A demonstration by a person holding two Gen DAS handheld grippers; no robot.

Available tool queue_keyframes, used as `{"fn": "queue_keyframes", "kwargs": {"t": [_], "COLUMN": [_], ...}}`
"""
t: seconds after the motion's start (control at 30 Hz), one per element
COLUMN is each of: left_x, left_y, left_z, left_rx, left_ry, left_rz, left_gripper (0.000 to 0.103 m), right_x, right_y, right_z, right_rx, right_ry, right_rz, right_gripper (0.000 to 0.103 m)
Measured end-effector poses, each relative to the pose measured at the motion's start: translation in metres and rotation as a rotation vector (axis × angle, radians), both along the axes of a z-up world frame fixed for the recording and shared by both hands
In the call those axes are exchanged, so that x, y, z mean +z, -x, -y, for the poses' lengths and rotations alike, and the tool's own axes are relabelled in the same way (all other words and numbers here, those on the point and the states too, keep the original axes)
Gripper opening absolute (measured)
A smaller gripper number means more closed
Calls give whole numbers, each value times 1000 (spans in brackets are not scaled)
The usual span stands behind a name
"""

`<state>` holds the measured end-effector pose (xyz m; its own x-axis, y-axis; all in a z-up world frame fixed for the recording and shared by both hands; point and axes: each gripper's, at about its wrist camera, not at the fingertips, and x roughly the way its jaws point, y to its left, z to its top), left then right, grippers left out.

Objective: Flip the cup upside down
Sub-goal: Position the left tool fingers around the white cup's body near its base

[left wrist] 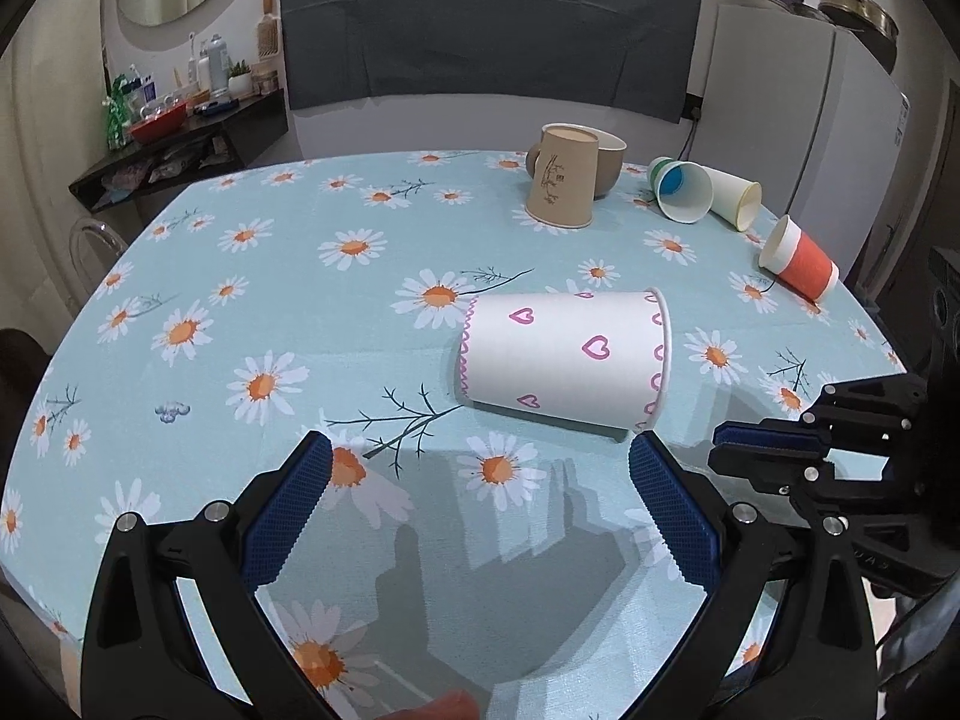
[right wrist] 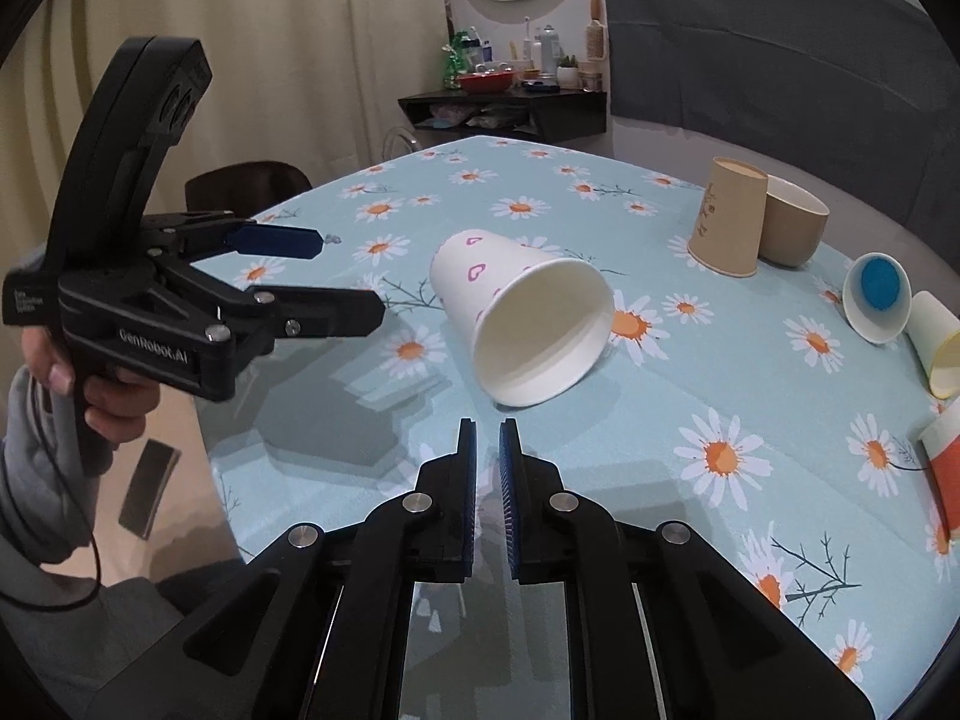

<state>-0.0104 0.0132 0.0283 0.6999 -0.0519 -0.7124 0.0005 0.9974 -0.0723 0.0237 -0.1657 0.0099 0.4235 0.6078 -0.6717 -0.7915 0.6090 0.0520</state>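
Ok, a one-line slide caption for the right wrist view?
Nearly shut right gripper faces the open mouth of a heart-print paper cup lying sideways on the daisy tablecloth.

Only legible text: "GenRobot.AI" in white on the black body of my left tongs (right wrist: 345,279). Small label at its rear is unreadable.

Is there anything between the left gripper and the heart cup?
Nothing: in the left wrist view only bare daisy tablecloth lies between the open left gripper and the heart cup, which lies on its side.
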Motion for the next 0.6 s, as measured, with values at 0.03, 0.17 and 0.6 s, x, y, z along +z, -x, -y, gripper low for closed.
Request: {"fn": "queue_keyframes", "kwargs": {"t": [0.03,0.17,0.6], "left_x": [1,10,9], "left_y": [-1,-5,-54], "left_z": [-2,-4,-7], "left_rx": [9,32,164], "left_ry": [21,64,322], "left_rz": [-9,-12,-228], "left_gripper": [97,97,97], "right_x": [0,1,0], "right_y": [0,-5,-29], "right_z": [1,8,21], "right_rx": [-5,-90,-98], "right_ry": [14,55,100], "right_rz": [9,79,50], "right_gripper": [14,75,86]}}
